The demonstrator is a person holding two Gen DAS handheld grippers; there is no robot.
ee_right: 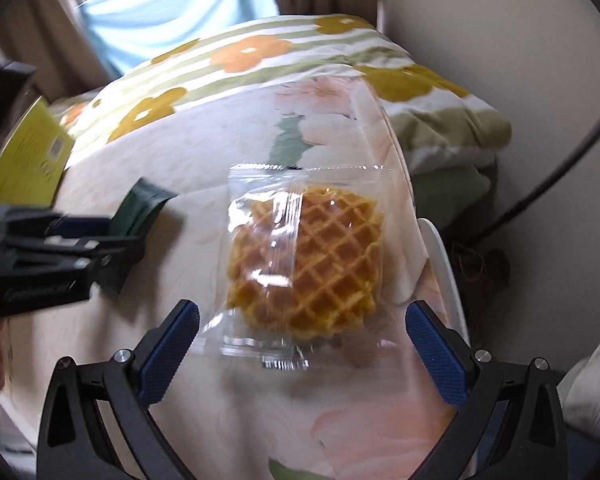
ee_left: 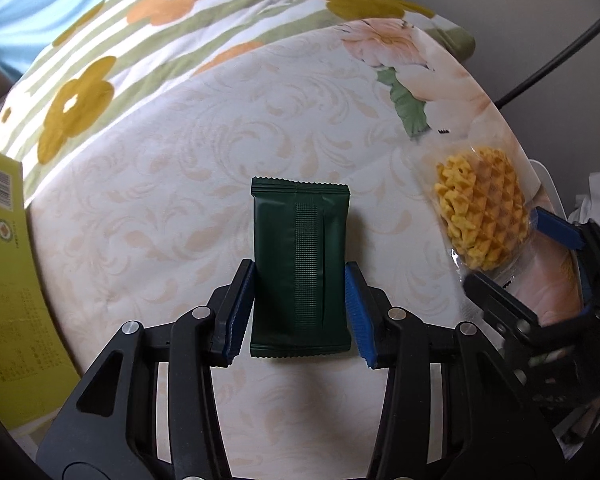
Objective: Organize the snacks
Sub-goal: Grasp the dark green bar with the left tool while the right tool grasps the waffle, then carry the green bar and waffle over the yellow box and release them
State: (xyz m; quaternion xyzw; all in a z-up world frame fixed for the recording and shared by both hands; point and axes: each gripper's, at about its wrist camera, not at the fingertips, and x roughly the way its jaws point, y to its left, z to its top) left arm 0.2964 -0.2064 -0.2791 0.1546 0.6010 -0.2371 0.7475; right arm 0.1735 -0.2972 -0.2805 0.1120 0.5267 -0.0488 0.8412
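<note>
A dark green snack packet lies flat on the cream patterned bed sheet. My left gripper straddles its near half, with a blue pad close on each side of the packet and small gaps showing. A waffle in a clear wrapper lies on the sheet near the bed's right edge. My right gripper is wide open around the wrapper's near end without touching it. The waffle also shows in the left wrist view, and the green packet shows in the right wrist view.
A yellow-green snack box stands at the left edge of the bed. A folded flower-print quilt lies along the far side. A white object and a dark cable are off the bed's right edge.
</note>
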